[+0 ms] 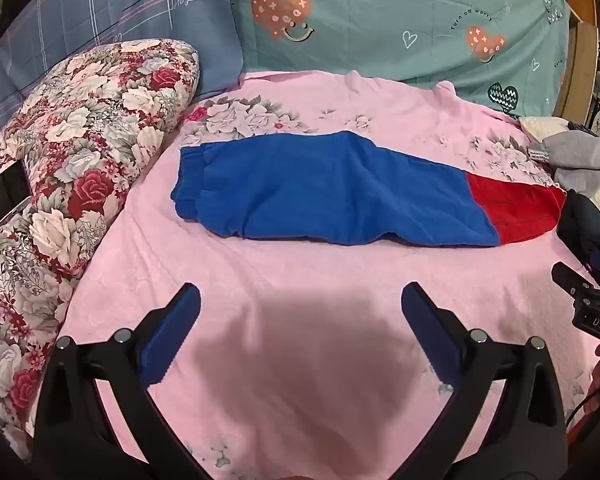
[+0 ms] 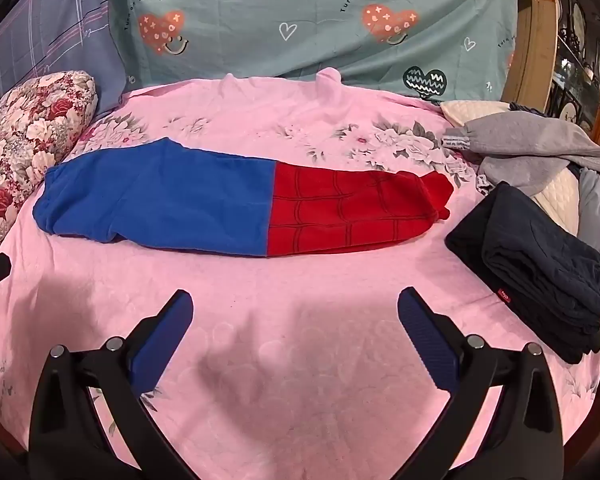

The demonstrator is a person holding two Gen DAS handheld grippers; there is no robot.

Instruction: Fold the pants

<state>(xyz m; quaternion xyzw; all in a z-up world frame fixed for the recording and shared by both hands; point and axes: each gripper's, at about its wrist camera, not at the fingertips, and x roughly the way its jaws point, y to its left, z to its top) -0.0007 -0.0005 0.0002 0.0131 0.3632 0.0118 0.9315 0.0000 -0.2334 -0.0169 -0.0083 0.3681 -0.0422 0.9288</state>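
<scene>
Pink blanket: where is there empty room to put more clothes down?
The pink blanket is bare between the blue-and-red pants and both open claws. It is crowded on the right, with dark folded clothes and a grey pile.

Pink floral bedspread (image 2: 300, 340), teal heart-print sheet (image 2: 300, 20) hung behind, blue plaid cloth (image 1: 100, 12) at left, floral pillow (image 1: 80, 140), wooden cabinet (image 2: 540, 40) at right, warm indoor light

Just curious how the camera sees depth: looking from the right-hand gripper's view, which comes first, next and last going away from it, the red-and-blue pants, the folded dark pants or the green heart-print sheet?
1. Folded dark pants, right side.
2. Red-and-blue pants, straight ahead.
3. Green heart-print sheet, at the back.
</scene>
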